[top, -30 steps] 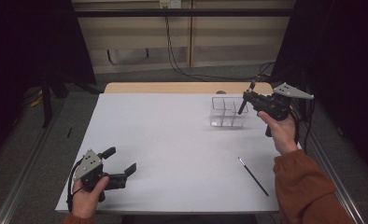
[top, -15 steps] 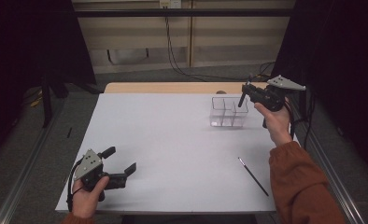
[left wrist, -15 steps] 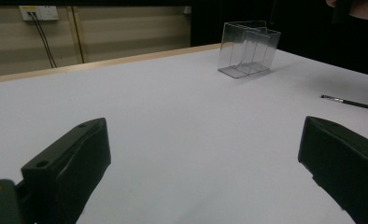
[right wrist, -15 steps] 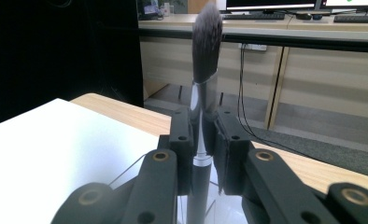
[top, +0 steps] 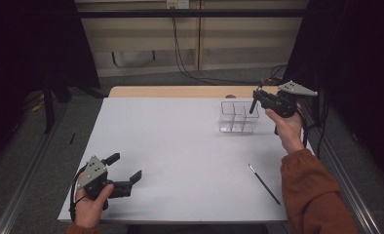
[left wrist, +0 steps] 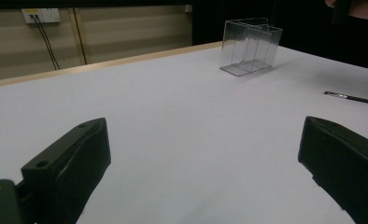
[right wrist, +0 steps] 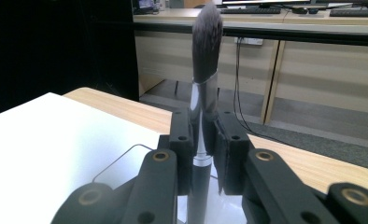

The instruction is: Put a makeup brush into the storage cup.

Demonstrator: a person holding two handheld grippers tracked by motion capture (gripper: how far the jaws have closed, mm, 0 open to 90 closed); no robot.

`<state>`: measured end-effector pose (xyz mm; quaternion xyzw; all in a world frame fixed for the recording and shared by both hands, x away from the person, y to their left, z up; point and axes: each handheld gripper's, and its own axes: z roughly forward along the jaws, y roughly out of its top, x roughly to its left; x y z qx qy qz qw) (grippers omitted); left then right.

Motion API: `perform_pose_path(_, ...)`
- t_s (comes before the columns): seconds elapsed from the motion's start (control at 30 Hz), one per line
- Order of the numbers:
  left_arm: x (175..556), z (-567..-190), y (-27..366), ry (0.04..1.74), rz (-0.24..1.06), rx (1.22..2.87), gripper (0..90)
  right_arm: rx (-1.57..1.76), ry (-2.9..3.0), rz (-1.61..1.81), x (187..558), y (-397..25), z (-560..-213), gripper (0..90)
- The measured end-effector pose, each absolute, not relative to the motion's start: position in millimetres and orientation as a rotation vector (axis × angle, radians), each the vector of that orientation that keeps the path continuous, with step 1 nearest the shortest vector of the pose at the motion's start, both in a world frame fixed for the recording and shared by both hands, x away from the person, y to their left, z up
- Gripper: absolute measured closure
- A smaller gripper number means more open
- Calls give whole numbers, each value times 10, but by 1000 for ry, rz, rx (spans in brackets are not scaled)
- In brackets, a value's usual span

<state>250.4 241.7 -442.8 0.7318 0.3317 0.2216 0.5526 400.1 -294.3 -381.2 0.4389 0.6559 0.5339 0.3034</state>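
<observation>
A big soft brush [right wrist: 204, 88] stands straight up, pinched tight in the right gripper [top: 256, 101]. It hangs over the clear box [top: 238, 117] at the far right of the table [top: 180, 146]. A thin brush [top: 264, 177] lies nearer. The left gripper [top: 126, 170] sits wide open, holding nothing.

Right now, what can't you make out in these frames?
- Makeup brush handle end: right gripper view, cut off by the bottom edge; the right hand-held gripper clamps its shaft.
- Clear organizer contents: high view too small; in the left gripper view it looks empty, not certain.
- Thin brush on the table: tip detail too small; left gripper view cuts it at the right edge.
- Left hand-held gripper: open, holding nothing.
</observation>
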Motion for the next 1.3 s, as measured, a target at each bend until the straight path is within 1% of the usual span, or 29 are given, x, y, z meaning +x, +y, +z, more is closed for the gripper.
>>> perform_pose_path(0.47,2509,-4417,2416,760,527,1737,25,1189,1757,1402,4038,-2939,-3966,788)
perform_pose_path(1.3,2540,-4427,2441,796,542,1736,25,1239,1801,1372,4071,-2941,-4236,787)
